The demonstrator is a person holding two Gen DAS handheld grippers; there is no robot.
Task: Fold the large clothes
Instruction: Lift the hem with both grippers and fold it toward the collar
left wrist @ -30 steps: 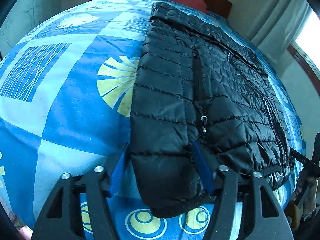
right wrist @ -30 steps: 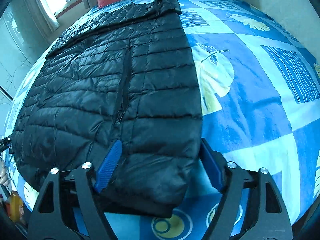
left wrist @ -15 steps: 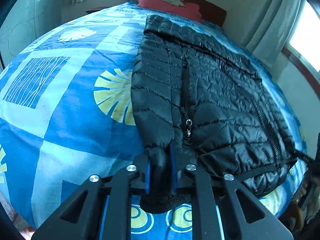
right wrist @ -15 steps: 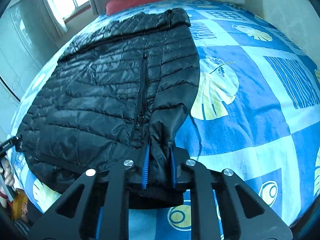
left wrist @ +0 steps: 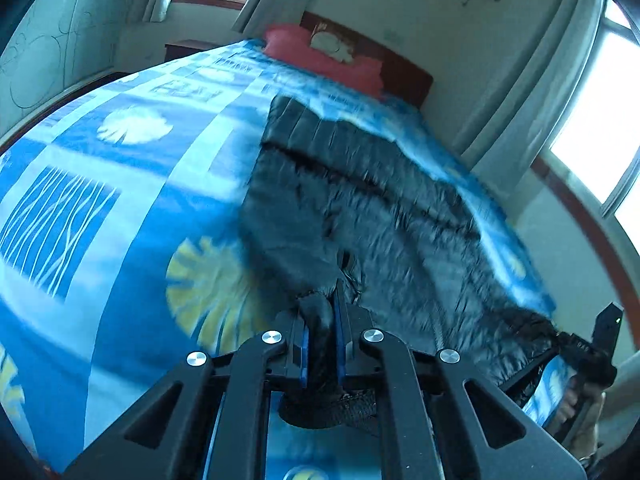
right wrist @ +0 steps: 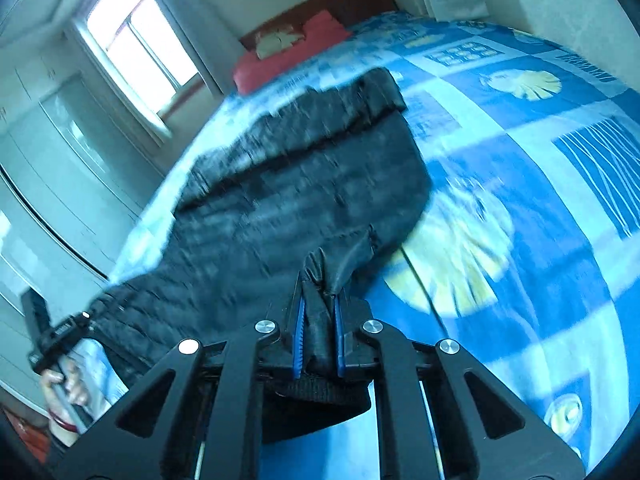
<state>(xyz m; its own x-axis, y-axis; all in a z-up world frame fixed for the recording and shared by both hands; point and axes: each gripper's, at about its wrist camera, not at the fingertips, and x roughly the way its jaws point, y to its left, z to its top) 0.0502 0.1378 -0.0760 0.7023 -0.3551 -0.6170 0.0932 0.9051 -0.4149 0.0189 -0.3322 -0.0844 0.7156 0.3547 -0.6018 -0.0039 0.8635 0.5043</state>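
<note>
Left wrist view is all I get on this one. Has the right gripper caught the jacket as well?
Observer: Yes. The right gripper has just been closing its jaws, and the jacket hem is pinched between its blue pads.
Operator: Which end of the hem?
Observer: The end lying next to a yellow leaf print on the bedspread.
Operator: What stands past the jacket's other side?
Observer: A wardrobe with pale glossy doors, beside the window.
</note>
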